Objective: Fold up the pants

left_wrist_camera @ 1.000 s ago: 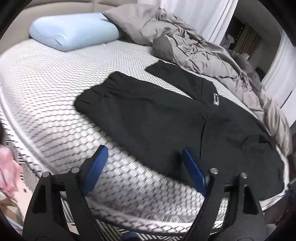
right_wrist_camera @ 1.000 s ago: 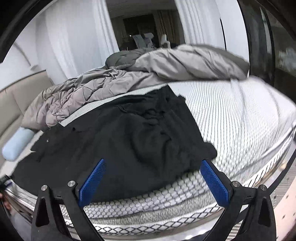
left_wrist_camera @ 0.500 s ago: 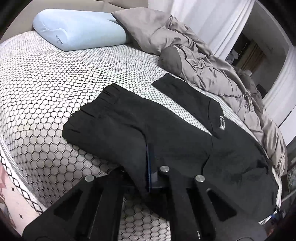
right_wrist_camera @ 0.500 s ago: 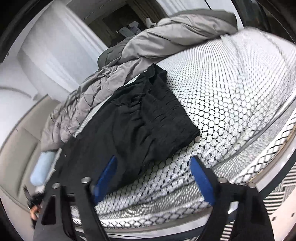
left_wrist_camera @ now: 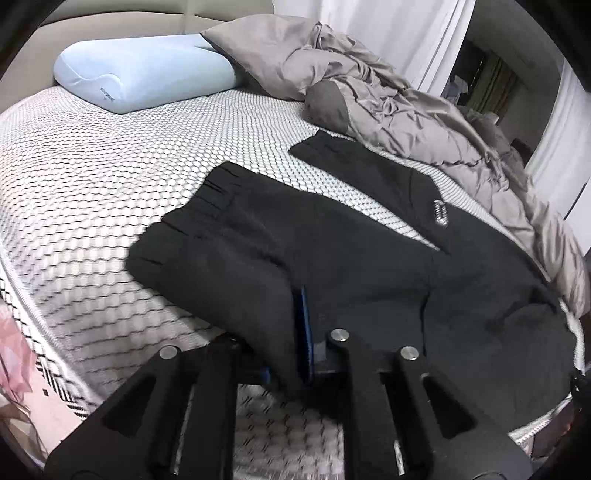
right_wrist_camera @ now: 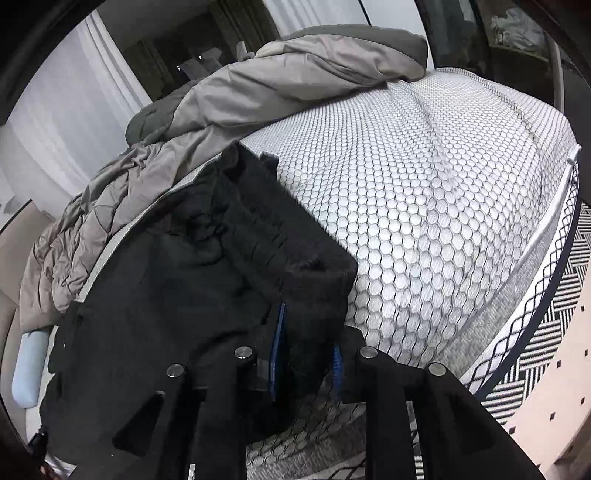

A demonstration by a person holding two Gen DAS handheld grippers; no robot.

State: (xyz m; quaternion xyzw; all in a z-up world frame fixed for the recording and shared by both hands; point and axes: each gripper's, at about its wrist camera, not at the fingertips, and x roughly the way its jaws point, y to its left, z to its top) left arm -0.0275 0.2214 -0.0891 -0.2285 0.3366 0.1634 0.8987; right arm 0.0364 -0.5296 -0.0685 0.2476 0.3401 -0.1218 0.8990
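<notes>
Left tool [left_wrist_camera: 291,343] and right tool [right_wrist_camera: 306,354] each pinch black pants [left_wrist_camera: 332,251], low over the mattress [left_wrist_camera: 92,184].

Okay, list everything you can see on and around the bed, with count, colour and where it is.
pants: one, black, spread across the near side of the mattress
mattress: one, white honeycomb cover, under everything
pillow: one, pale blue, at the head end
duvet: one, grey, bunched along the far side
curtains: white, behind the bed
left claw: black with blue pads, shut on a pants leg
right claw: same, shut on the waistband end
</notes>
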